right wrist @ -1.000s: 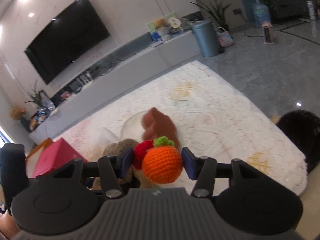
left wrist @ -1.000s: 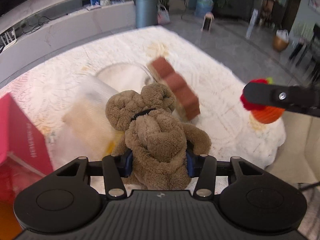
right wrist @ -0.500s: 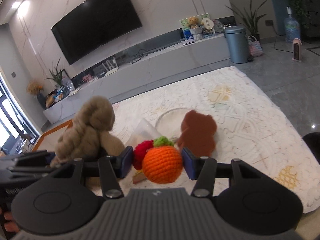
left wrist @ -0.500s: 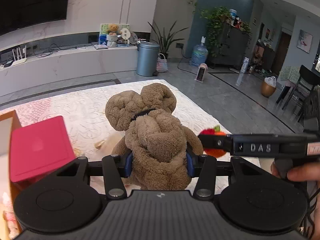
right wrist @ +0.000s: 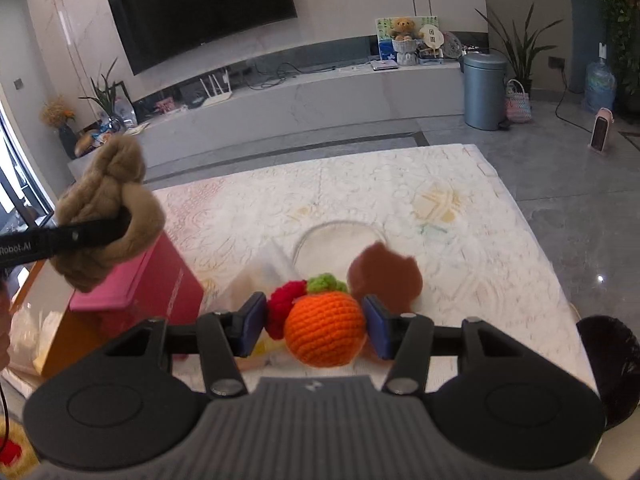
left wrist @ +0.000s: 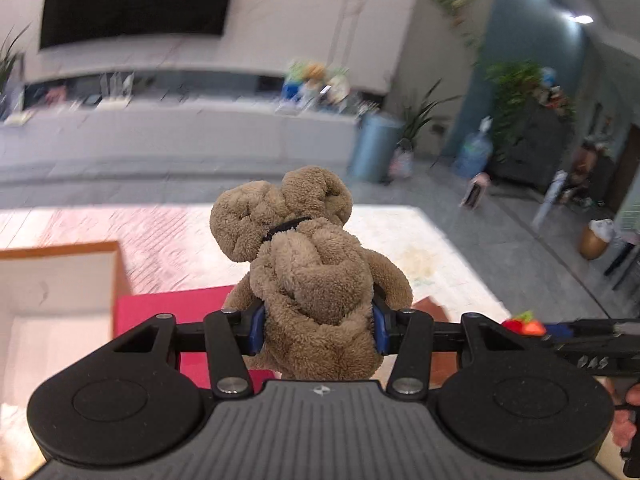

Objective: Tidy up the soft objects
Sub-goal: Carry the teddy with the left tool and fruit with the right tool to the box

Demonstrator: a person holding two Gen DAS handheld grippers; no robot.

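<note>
Left claw (left wrist: 316,330) clenched around waist of tan plush bear (left wrist: 308,264), aloft over pink box (right wrist: 132,284); right claw (right wrist: 314,328) gripping orange crocheted fruit (right wrist: 325,330) above cream rug (right wrist: 460,200), likely both bound for binning.

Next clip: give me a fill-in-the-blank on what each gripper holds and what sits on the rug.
1. The left gripper is shut on a brown plush ____.
2. The crocheted fruit in the right gripper has an ____ body and a green top.
3. The box beside the plush toy is ____ in colour.

Missing words: toy; orange; pink
</note>
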